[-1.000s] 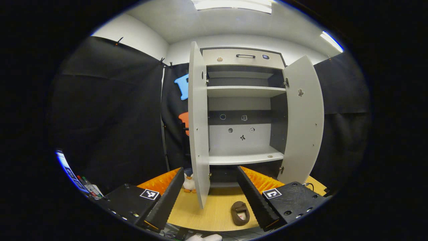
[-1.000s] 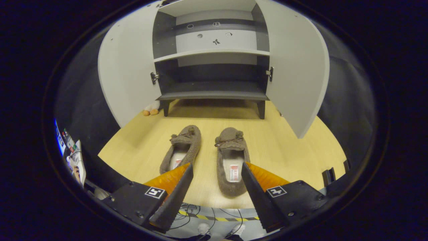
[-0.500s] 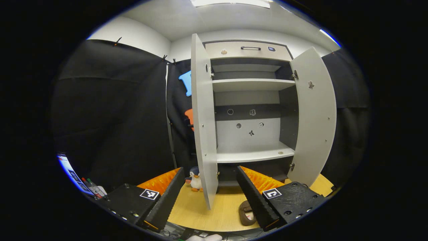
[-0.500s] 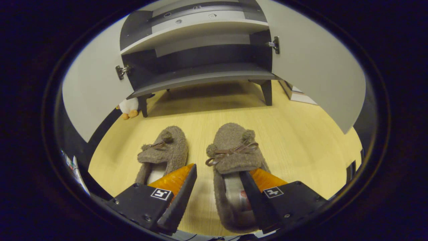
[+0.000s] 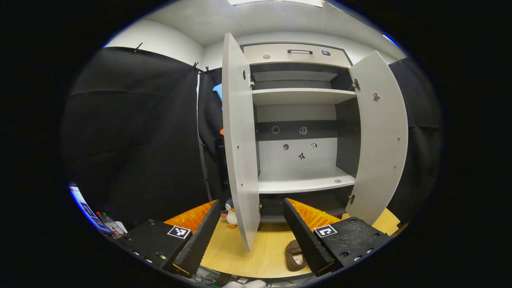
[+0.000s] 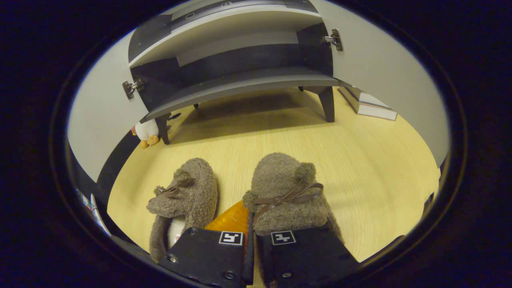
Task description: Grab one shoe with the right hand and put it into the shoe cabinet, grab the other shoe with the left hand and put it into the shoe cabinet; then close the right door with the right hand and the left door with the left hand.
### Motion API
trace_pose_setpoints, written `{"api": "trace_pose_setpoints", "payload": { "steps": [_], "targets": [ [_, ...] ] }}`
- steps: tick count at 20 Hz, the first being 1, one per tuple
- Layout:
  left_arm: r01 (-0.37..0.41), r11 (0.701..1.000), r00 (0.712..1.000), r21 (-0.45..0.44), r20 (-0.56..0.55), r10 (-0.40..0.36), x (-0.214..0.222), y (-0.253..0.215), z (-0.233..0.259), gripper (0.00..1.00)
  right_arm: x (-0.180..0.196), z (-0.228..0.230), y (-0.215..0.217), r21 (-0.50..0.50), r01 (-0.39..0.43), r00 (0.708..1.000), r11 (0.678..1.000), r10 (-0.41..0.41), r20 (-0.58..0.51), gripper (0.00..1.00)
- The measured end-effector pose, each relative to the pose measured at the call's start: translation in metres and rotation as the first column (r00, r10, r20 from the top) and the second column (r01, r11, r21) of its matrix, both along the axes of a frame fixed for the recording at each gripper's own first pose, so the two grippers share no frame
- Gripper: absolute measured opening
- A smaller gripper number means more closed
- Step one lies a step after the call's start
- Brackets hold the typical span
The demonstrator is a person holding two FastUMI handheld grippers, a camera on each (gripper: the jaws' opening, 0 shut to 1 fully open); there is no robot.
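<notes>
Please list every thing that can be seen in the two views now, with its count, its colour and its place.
shoe cabinet: one, grey and white, standing on legs on the floor.
doors: two, light grey, both open.
right shoe: one, fuzzy brown with a bow, on the floor, its wall between the right gripper's fingers.
left shoe: one, same brown, on the floor beside it.
toy penguin: one, white with orange feet, by the cabinet's leg.
books: light stack, count unclear, on the floor beyond the right door.
floor: yellow wood.
left gripper: black and orange, open, held high.
right gripper: black and orange, closed on the right shoe.
</notes>
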State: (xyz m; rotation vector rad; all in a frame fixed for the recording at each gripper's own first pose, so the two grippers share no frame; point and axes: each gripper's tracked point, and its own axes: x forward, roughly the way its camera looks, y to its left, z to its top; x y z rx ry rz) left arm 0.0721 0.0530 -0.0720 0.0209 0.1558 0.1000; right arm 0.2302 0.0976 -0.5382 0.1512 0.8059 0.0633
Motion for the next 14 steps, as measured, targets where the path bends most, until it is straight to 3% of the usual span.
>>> {"api": "trace_pose_setpoints", "payload": {
  "steps": [3,5,7,10,14],
  "targets": [
    [0.012,1.000,1.000,0.001,0.016,-0.012,0.000,-0.001,0.003,1.00,-0.004,0.020,0.003,0.036,0.004,1.000,0.999,-0.004,0.008,0.08],
    [0.025,1.000,0.999,-0.011,0.023,-0.025,0.000,-0.002,0.003,0.96,-0.007,0.046,0.007,0.045,0.007,0.999,0.999,-0.009,0.035,0.08],
    [0.042,0.999,0.999,-0.010,0.032,-0.041,0.001,-0.001,0.000,0.96,-0.011,0.086,0.017,0.079,0.006,0.997,0.997,-0.012,0.076,0.08],
    [0.062,0.998,0.997,-0.018,0.039,-0.061,-0.002,0.000,-0.003,0.96,-0.005,0.154,0.022,0.020,-0.032,0.980,0.999,0.027,0.196,0.06],
    [0.073,0.995,0.996,-0.062,0.046,-0.070,-0.013,0.010,-0.012,0.96,0.010,0.247,0.035,0.016,-0.024,0.951,1.000,0.018,0.307,0.07]
  ]
}}
